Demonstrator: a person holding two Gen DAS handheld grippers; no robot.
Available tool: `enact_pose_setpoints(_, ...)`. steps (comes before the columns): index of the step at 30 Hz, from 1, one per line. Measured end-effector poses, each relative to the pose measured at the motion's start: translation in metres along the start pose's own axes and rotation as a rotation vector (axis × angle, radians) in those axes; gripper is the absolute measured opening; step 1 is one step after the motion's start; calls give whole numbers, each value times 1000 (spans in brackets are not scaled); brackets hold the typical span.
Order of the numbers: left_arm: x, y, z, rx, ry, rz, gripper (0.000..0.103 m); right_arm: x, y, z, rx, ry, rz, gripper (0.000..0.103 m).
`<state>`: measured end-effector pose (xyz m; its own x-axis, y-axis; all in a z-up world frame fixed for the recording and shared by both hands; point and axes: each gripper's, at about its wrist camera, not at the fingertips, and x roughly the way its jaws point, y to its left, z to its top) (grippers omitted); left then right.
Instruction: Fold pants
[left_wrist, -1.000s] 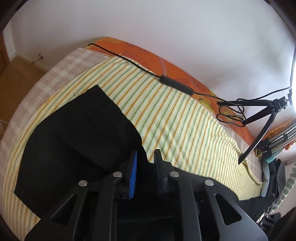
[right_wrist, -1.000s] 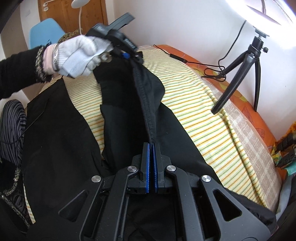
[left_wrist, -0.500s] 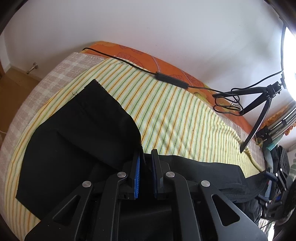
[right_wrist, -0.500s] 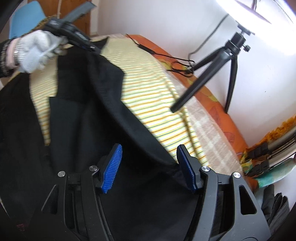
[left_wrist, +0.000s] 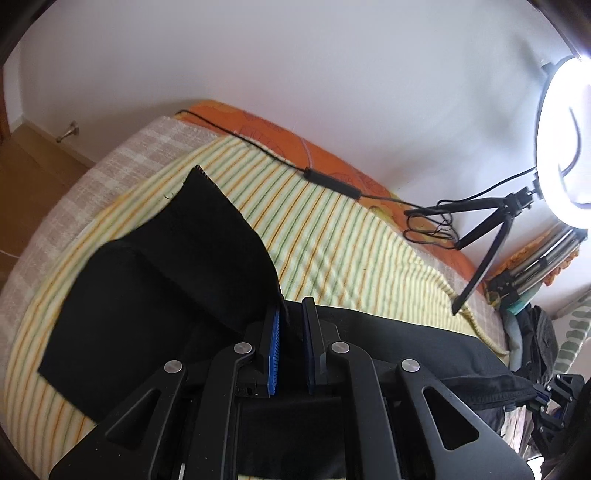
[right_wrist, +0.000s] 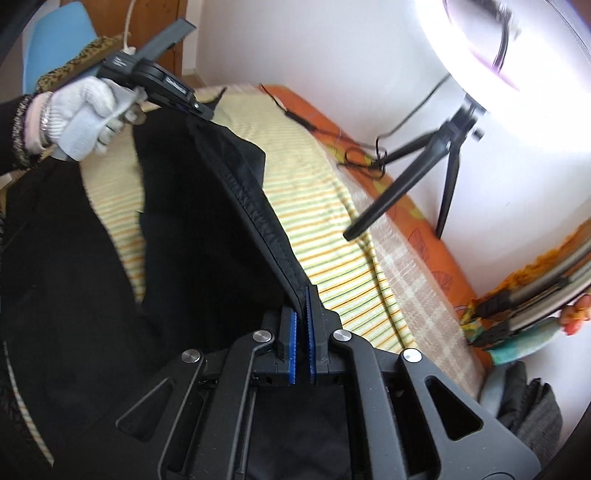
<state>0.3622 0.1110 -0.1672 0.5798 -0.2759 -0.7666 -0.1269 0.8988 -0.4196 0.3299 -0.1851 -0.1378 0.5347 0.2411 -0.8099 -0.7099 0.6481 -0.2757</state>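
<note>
**Black pants held taut over the bed**

Over the bed (left_wrist: 155, 147), with its yellow striped sheet (left_wrist: 332, 236), black pants (right_wrist: 207, 258) hang lifted between two grippers, their lower part lying on the sheet. At the near end, the right gripper (right_wrist: 302, 295) has its jaws clamped on the stitched hem edge. At the far end, a white-gloved hand (right_wrist: 85, 114) holds the left gripper (left_wrist: 291, 314), jaws pinched on the same edge. Beside the wall stand a black tripod (right_wrist: 424, 166) and a glowing ring light (left_wrist: 565, 147).
</note>
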Motion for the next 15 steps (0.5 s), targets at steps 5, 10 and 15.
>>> enact_pose_setpoints(5, -48, -4, -2, 25, -62, -10, 8, -31, 21, 5, -24, -25, -15, 5)
enact_pose_setpoints(10, -90, -2, -9, 36, -103, -14, 7, -54, 43, -3, -30, -39, -12, 5)
enact_pose_setpoints(15, -125, 4, -26, 30, -131, -18, 7, -74, 78, -21, -34, -62, -17, 5)
